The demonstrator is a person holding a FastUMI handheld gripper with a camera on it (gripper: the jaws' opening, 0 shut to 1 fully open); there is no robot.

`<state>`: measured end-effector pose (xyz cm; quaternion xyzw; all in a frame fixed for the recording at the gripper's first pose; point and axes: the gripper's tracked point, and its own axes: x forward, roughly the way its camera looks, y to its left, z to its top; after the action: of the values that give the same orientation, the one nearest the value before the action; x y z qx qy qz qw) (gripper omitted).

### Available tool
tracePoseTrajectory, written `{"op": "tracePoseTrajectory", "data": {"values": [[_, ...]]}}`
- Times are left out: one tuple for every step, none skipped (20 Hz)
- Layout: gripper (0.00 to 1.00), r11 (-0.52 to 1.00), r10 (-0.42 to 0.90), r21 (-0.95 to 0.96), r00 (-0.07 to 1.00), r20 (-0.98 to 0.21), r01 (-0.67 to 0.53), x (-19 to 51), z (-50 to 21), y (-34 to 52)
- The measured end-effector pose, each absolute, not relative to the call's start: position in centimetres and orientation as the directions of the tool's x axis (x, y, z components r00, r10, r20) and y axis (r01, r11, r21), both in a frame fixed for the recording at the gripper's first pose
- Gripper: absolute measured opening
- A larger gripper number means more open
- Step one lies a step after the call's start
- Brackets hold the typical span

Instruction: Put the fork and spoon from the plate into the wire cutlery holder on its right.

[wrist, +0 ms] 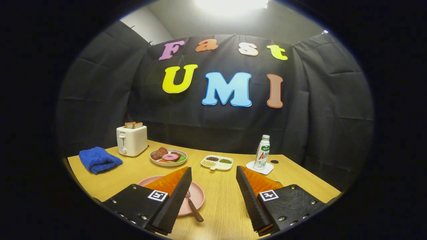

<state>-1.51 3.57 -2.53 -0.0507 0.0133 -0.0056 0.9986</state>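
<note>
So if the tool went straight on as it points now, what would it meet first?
Likely the divided snack dish, beyond the open tool; bare table lies between. Depth is unclear.

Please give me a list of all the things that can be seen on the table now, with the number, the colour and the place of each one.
table: one, light wood, under everything.
plate: one, pink, partly behind the left finger.
utensil: one seen, dark handle, on the plate beside the left finger; fork or spoon, I cannot tell.
towel: one, blue, folded, left of the toaster.
toaster: one, white, bread in its slots, at the back.
food dish: one, pale, meat and vegetables on it, right of the toaster.
divided dish: one, white, beans or grains in compartments, beyond the fingers.
bottle: one, white with green cap, upright on a coaster.
coaster: one, white.
tool: one, fingers open, holding nothing.
</note>
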Motion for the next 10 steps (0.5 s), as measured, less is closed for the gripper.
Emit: {"op": "tracePoseTrajectory", "data": {"values": [[0.84, 0.994, -0.012, -0.109, 0.999, -0.036, 0.008, -1.3, -2.8, 3.6], [0.84, 0.994, -0.013, -0.113, 0.999, -0.046, 0.007, -1.2, -3.2, 3.5], [0.84, 0.994, -0.008, -0.112, 0.998, -0.055, 0.001, -1.1, -3.4, 3.6], [0.84, 0.994, 0.0, -0.11, 0.998, -0.062, -0.007, -1.1, -3.7, 3.9], [0.84, 0.994, 0.012, -0.11, 0.998, -0.069, -0.02, -1.0, -3.9, 4.2], [0.84, 0.993, 0.019, -0.117, 0.997, -0.08, -0.028, -0.9, -4.4, 4.3], [0.84, 0.991, 0.026, -0.13, 0.995, -0.096, -0.039, -0.8, -4.9, 4.5], [0.84, 0.988, 0.035, -0.143, 0.993, -0.115, -0.051, -0.7, -5.7, 4.7], [0.84, 0.986, 0.048, -0.152, 0.989, -0.137, -0.069, -0.7, -6.5, 5.0], [0.84, 0.983, 0.067, -0.159, 0.985, -0.16, -0.093, -0.7, -7.5, 5.5]]}}
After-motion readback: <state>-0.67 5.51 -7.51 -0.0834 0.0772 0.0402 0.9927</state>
